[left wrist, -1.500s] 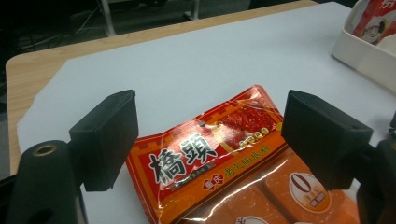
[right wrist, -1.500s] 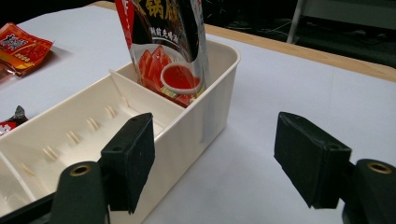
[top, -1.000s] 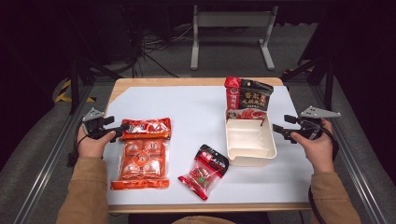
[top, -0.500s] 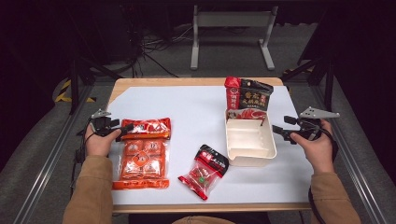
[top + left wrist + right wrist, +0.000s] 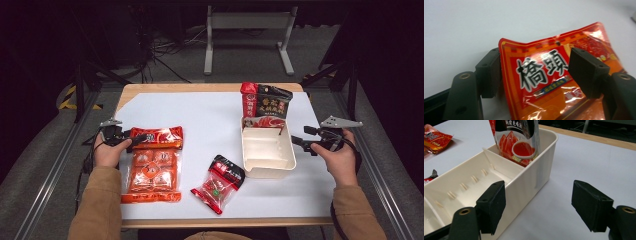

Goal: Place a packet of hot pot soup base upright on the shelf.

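A red-orange packet (image 5: 159, 137) with black characters lies at the table's left. My left gripper (image 5: 136, 139) is open at its left end. In the left gripper view the packet's corner (image 5: 544, 75) lies between the spread jaws of the left gripper (image 5: 534, 72), neither pad pressing it. A cream divided tray (image 5: 266, 148) sits at the right, with a red and black pouch (image 5: 265, 106) standing in its far compartment. My right gripper (image 5: 300, 143) is open just right of the tray. In the right gripper view the right gripper (image 5: 539, 207) straddles the tray's near wall (image 5: 529, 182), below the pouch (image 5: 516, 140).
A large orange multi-pack (image 5: 152, 172) lies just in front of the red-orange packet. A small red and black snack bag (image 5: 220, 182) lies near the front edge, left of the tray. The white mat (image 5: 210, 125) covers the wooden table.
My left gripper has edged right, onto the end of the red-orange packet. The right gripper and the tray have stayed put.
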